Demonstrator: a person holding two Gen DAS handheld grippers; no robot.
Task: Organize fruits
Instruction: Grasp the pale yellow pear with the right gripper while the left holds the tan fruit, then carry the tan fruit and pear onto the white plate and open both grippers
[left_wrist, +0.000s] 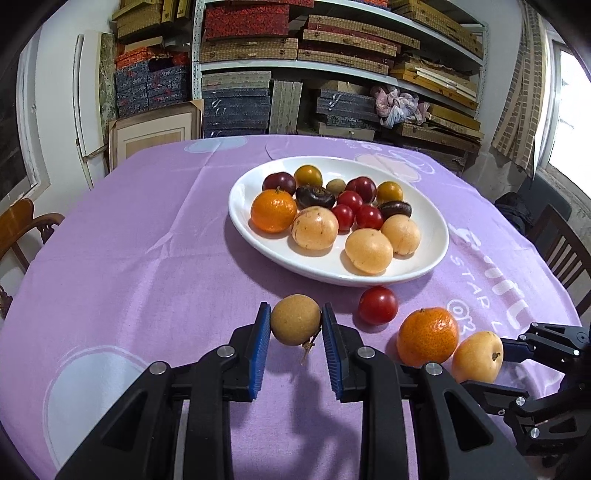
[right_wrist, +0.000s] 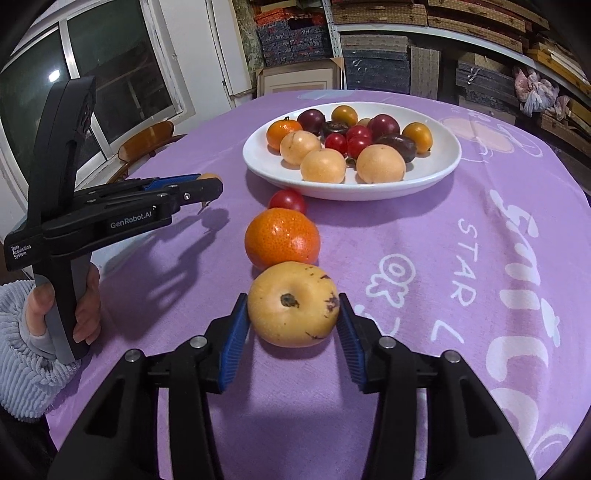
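Gripping a longan (left_wrist: 295, 319), left gripper (left_wrist: 295, 325) hangs near the plate (left_wrist: 332, 273) rim

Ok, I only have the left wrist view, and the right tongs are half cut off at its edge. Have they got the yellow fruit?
Observer: Yes. In the right wrist view both blue pads of the right tongs press the sides of the yellow fruit.
Operator: Any marks on it?
Observer: Dark blemishes along its right side and near the bottom.
Operator: Is my left tongs' fruit clear of the cloth?
Observer: It looks so. From the side, the left tongs hold the small brown fruit above the purple cloth, and their shadow lies apart below.
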